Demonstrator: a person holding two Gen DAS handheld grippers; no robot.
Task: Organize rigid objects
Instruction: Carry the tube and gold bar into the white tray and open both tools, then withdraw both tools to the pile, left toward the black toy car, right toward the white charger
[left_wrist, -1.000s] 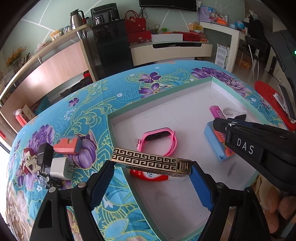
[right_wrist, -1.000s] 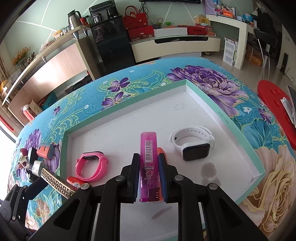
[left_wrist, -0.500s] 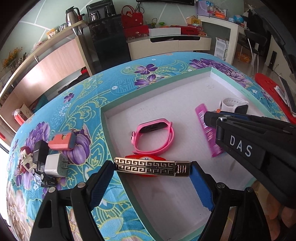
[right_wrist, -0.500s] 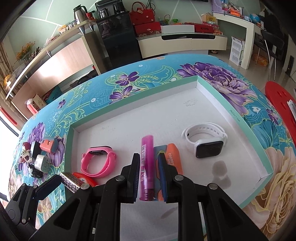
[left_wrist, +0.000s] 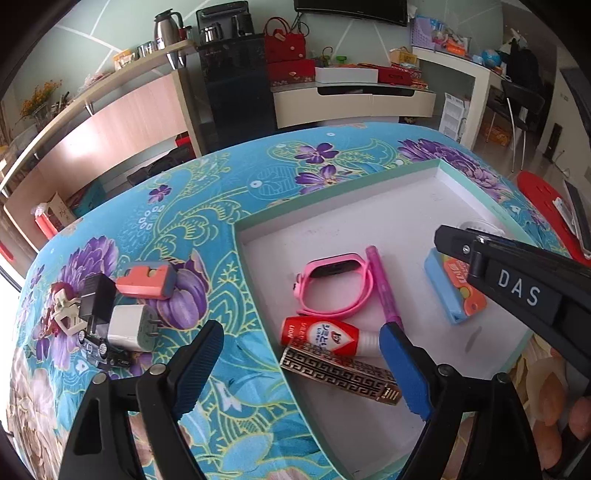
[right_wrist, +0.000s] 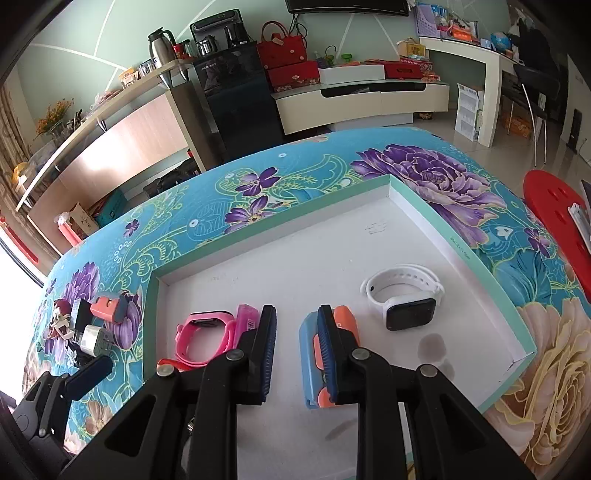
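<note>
Left wrist view: the left gripper stands open and its jaws have just been opening. The gold metal bar with a black key pattern lies flat between them on the floor of the shallow white tray with a mint-green rim. Neither blue pad presses on it. The near right end of the bar sits just beside the right pad.

The red-and-white plastic tube touches the far edge of the bar. Its nozzle end is hidden behind the right finger. The pink wrist watch and the translucent magenta lighter lie side by side beyond it. The lower tip of the lighter is hidden by the same finger.

The black body of the right gripper crosses this view and covers part of the light-blue box with an orange item on it. It also covers most of the white wrist watch with a dark face.

Right wrist view: the jaws stand slightly apart with bare tray floor between them, and they hold nothing. The left finger hides most of the lighter. The right finger overlaps the box, and contact cannot be judged.

Outside the tray, on the turquoise flowered tablecloth, a white plug adapter, a black adapter and a coral-and-grey block lie clustered. Small items under them are too tangled to identify.
</note>
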